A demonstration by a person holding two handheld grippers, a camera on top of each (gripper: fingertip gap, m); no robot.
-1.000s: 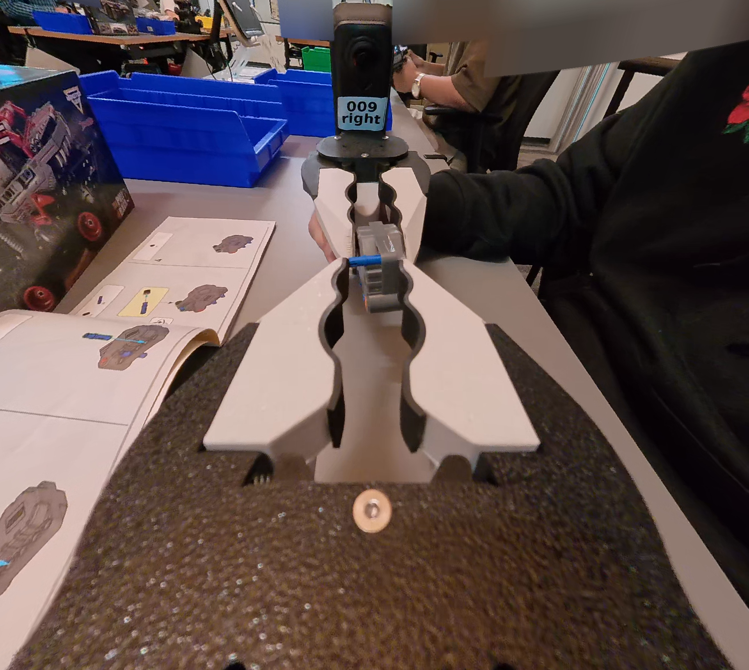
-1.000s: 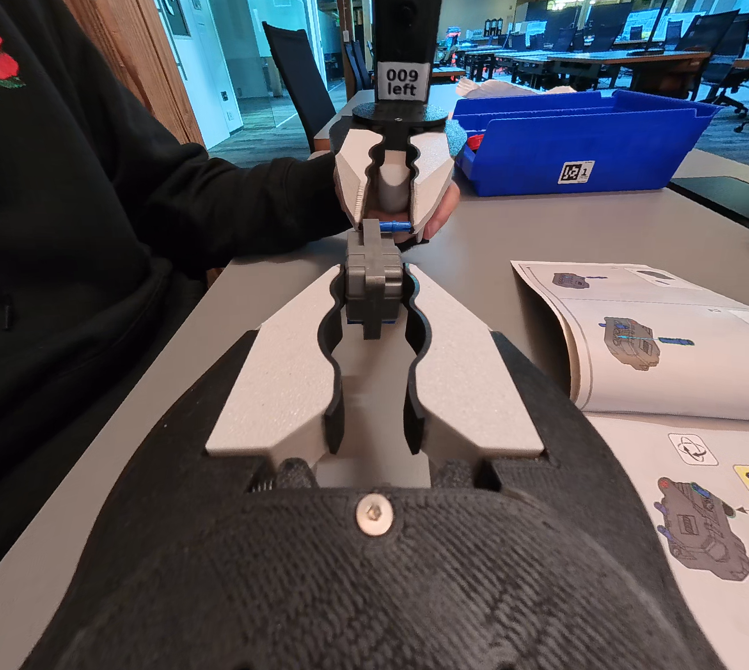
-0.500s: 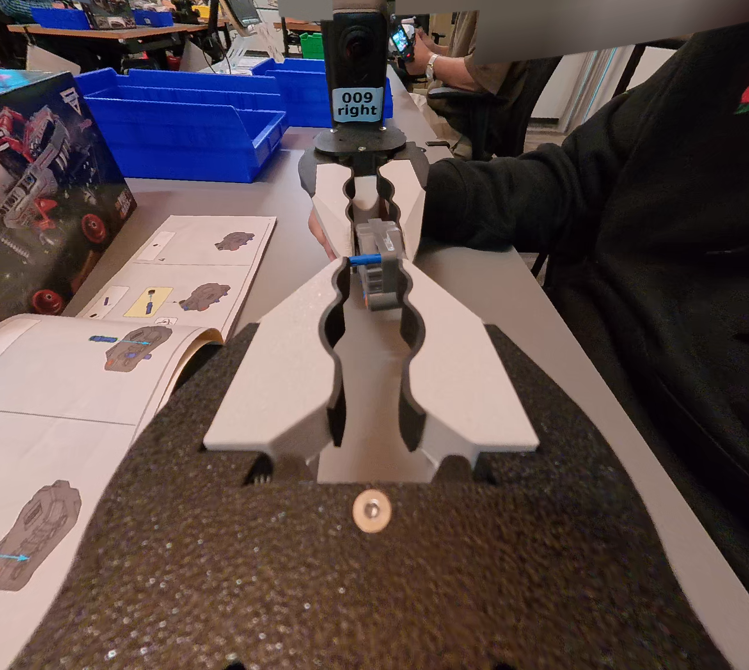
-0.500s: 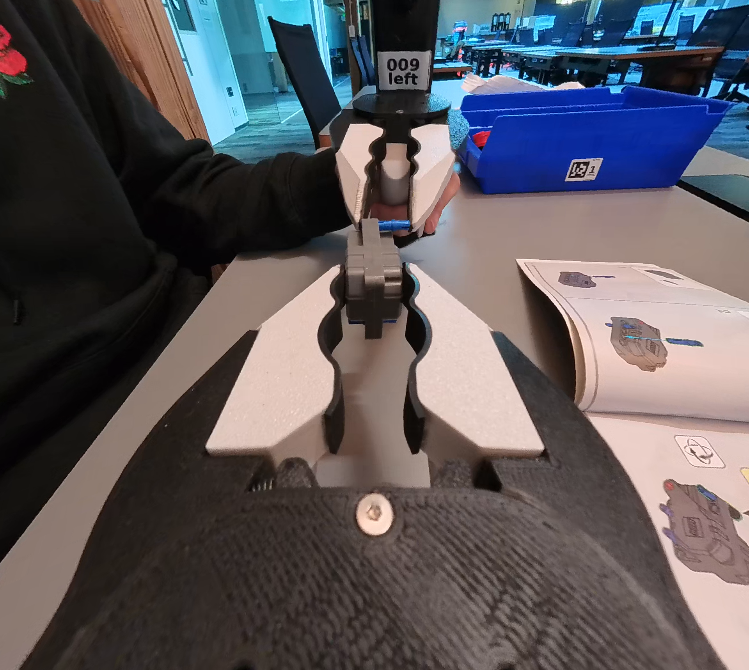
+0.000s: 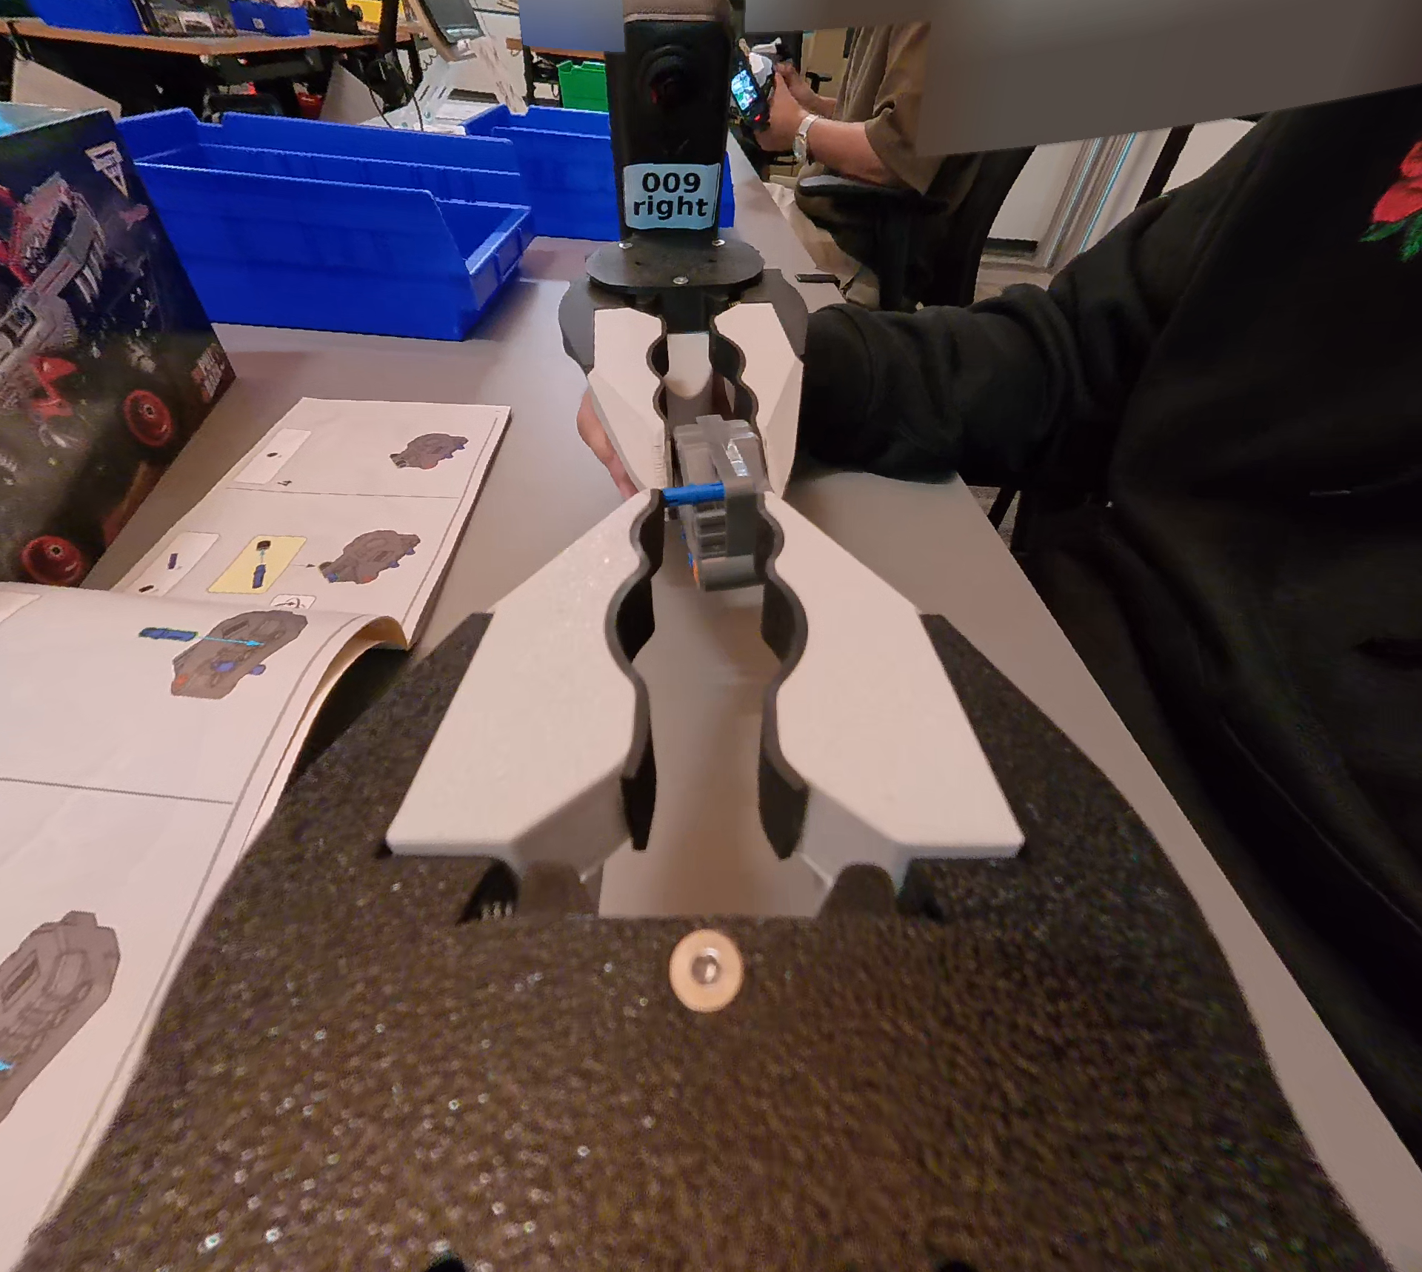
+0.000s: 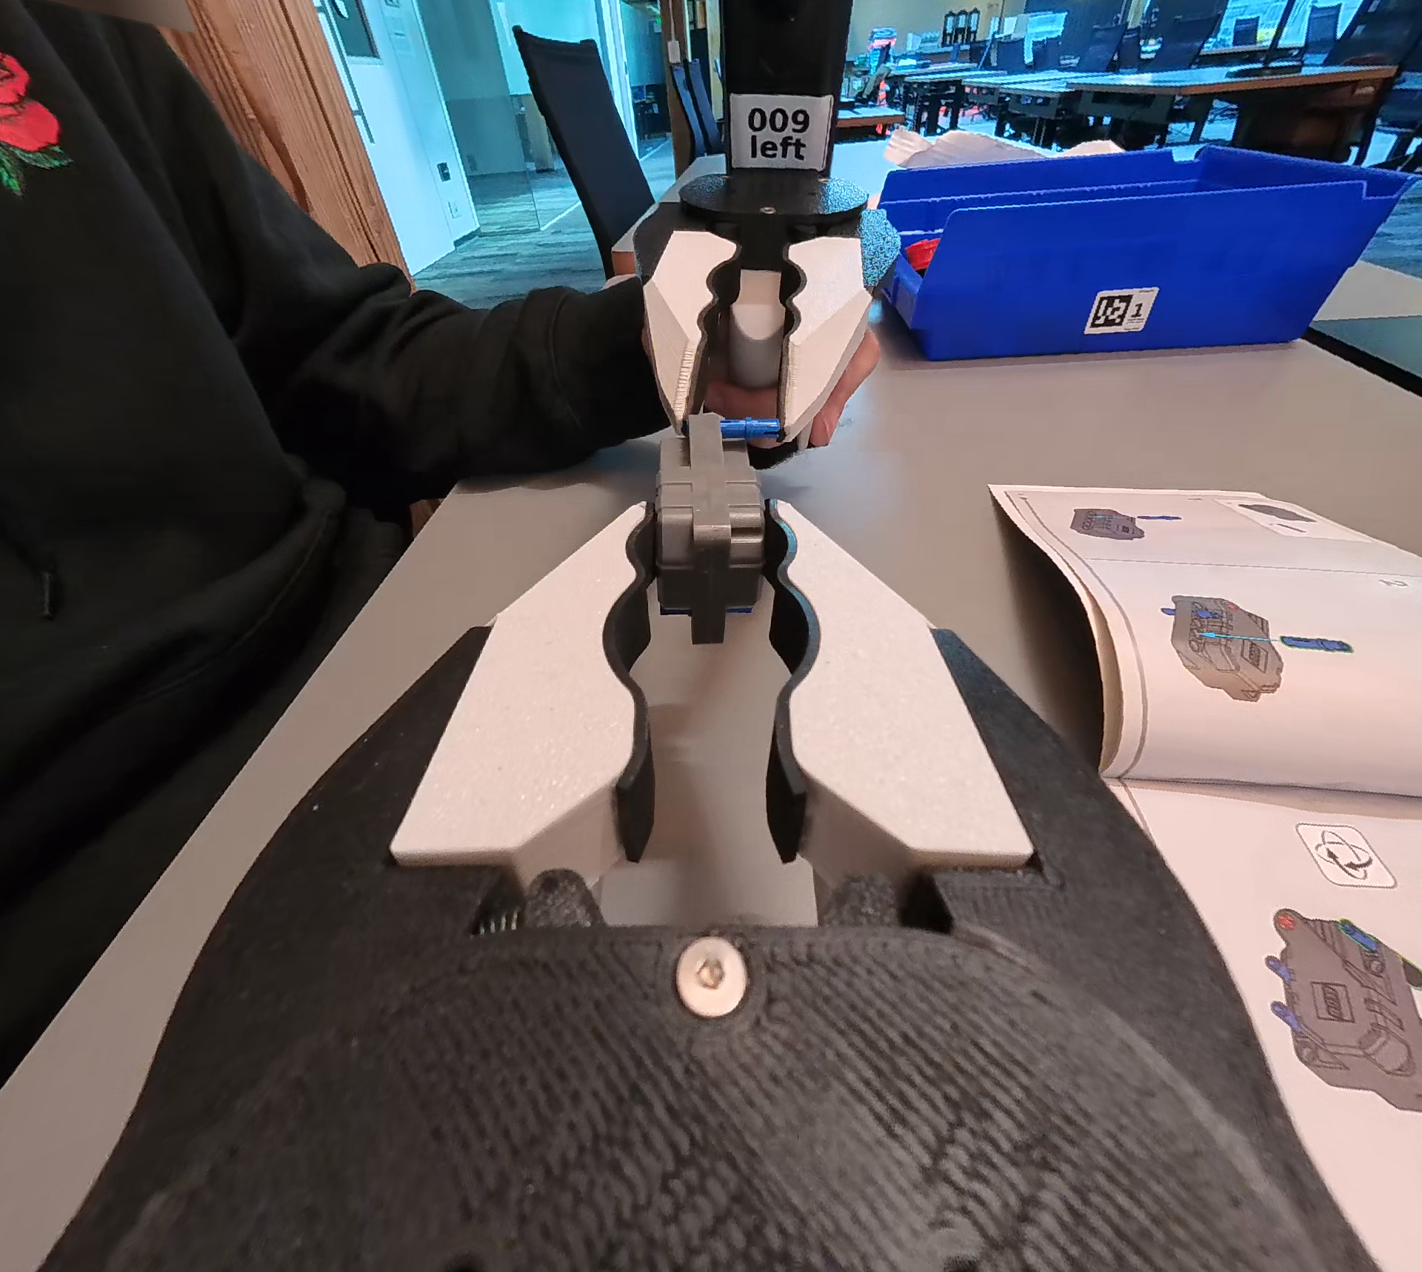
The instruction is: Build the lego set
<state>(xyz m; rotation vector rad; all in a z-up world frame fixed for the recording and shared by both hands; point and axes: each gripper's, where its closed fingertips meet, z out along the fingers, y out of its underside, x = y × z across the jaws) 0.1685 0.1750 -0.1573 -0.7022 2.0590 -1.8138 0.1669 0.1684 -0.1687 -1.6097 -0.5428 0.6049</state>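
My right gripper (image 6: 708, 527) is shut on a grey lego assembly (image 6: 708, 543) and holds it above the grey table. My left gripper (image 5: 709, 504) faces it tip to tip. It is shut across a short blue pin (image 5: 692, 493) and the near end of the assembly (image 5: 723, 535). One fingertip presses the pin's end and the other backs the assembly. From the right wrist view the pin (image 6: 750, 427) lies level between the assembly's raised grey part and a finger of the left gripper (image 6: 739, 431). The right gripper (image 5: 712, 458) shows beyond the assembly.
An open instruction booklet (image 5: 231, 620) lies on the table (image 5: 523, 389), also in the right wrist view (image 6: 1231, 620). A lego box (image 5: 77, 350) and blue bins (image 5: 331, 235) stand behind it. Another blue bin (image 6: 1116, 266) is at the far right. A person's black sleeve (image 5: 1000, 389) is along the table edge. My left and right fingertips are right by each other.
Both grippers stay locked together around the assembly and pin. The views have shifted only slightly; the pin sits in the same place.
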